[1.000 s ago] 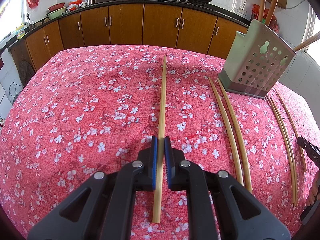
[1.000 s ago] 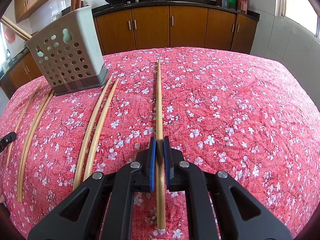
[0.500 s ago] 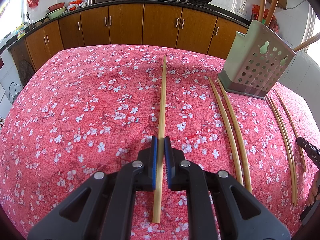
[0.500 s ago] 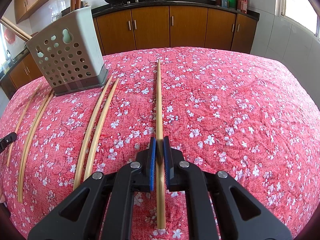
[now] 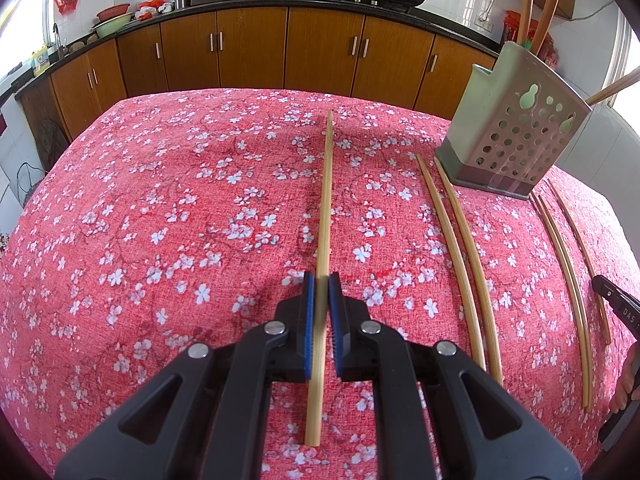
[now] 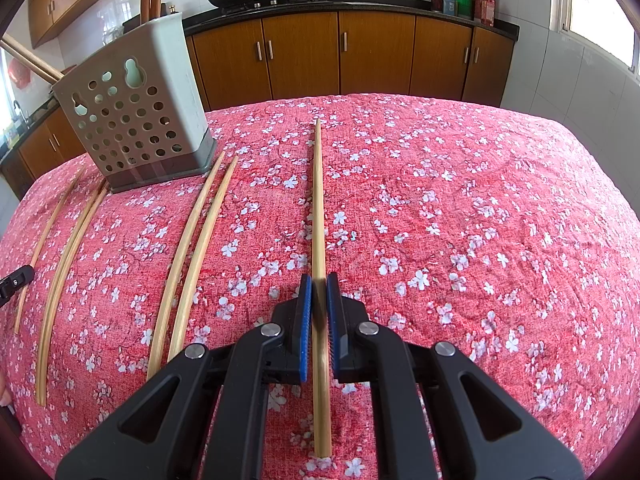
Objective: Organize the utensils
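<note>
A long tan chopstick lies on the red flowery tablecloth, pinched between my left tongs. My right tongs pinch another chopstick the same way, low over the cloth. A holey grey holder stands nearby, brown cupboards behind.
</note>
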The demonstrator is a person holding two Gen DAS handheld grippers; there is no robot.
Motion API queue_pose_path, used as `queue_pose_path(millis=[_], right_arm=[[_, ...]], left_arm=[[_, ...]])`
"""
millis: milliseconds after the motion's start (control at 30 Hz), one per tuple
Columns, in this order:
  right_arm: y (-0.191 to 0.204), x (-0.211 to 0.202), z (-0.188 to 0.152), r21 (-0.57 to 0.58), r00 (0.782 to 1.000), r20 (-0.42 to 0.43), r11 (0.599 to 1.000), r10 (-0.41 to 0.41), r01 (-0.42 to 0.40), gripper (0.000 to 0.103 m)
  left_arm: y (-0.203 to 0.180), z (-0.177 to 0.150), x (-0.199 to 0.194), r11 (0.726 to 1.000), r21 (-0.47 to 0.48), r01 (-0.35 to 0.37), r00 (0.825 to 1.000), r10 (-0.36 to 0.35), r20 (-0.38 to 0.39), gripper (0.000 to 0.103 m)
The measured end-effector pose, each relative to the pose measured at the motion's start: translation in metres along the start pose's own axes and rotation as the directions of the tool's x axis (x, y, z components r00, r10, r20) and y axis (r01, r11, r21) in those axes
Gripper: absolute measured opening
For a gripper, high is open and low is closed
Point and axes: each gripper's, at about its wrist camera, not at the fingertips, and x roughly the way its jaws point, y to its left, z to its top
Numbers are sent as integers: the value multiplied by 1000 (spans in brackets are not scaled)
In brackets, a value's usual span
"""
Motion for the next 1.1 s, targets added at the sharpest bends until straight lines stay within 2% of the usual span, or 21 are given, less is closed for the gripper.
queue_pose_path(millis=[167,500,667,733,867,1000,1100], right_arm=[[2,-1,-1,-3,1000,0,1000,-7,7,9],[-1,-16,-20,1,1000,-4,1000,22,-22,9],[-4,-22,-19,12,1000,-5,1000,20,-20,8],[-5,-37,-11,18,999,50,1000,23,-24,8],[-4,-73,12,16,984,176,999,26,-30,8],[1,-108,33,15,955,296,999,30,-36,8],[-3,-123,42,21,938,344,999,37,-47,8]], left_arm=[[-1,1,-1,1000,-9,12,1000,-12,0,11],[0,-19,-18,999,47,-9,1000,9,-6,11],[-4,-21,-21,997,79,-24,1000,24,-4,8],[-4,-18,-30,996,89,-25,1000,24,20,8],[-7,2,-67,996,89,-11,991,-1,132,8],[-10,29,-108,998,56,32,967,-45,250,8],[-12,44,-128,998,38,52,950,-61,308,8]])
